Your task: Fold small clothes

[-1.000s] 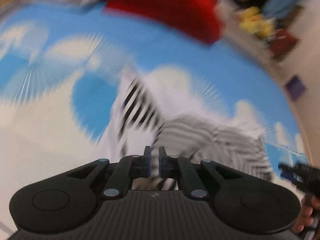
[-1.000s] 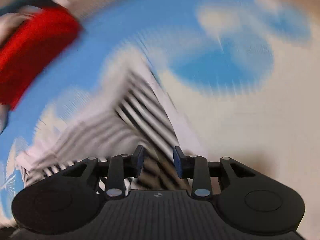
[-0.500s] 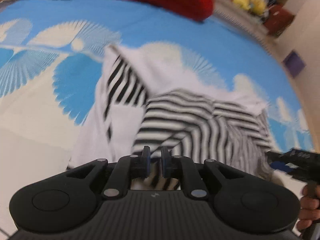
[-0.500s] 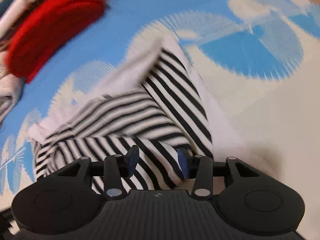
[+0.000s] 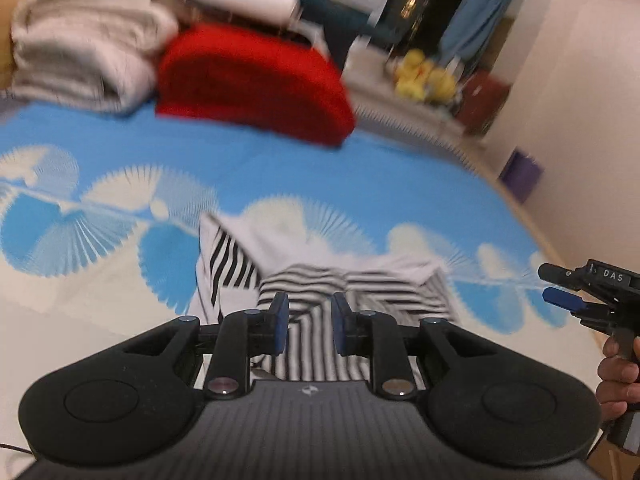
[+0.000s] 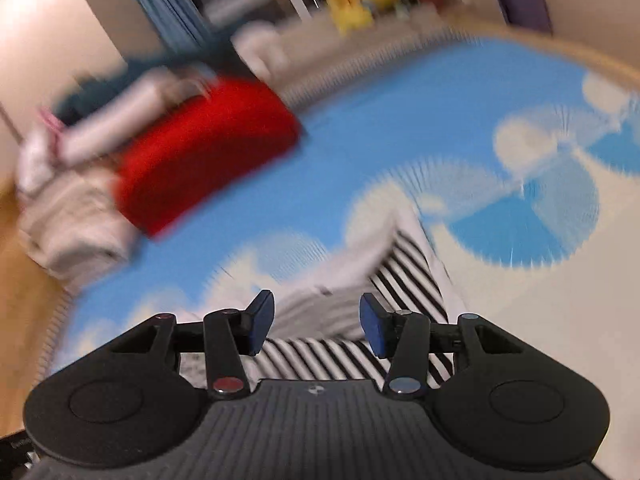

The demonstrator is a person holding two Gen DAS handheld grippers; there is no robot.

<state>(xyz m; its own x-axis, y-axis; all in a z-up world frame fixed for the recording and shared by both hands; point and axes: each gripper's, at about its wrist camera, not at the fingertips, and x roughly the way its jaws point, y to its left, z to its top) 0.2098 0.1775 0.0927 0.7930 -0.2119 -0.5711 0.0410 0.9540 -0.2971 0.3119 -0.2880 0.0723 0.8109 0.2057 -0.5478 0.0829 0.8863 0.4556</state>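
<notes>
A black-and-white striped garment (image 5: 320,292) lies partly folded on the blue-and-white patterned cloth (image 5: 280,168). It also shows in the right wrist view (image 6: 404,276), blurred. My left gripper (image 5: 307,326) is open and empty, raised just above the garment's near edge. My right gripper (image 6: 316,326) is open and empty, above the garment's near side. The right gripper also shows in the left wrist view (image 5: 572,292), held by a hand at the right edge.
A red folded item (image 5: 252,80) and a stack of pale folded towels (image 5: 80,48) sit at the far side. Yellow soft toys (image 5: 424,76) and a purple box (image 5: 520,176) stand beyond the surface. A wooden edge (image 6: 28,280) runs on the left.
My left gripper has opened and let go of the striped garment. Both grippers have lifted and tilted up, away from the garment, which now lies on the cloth.
</notes>
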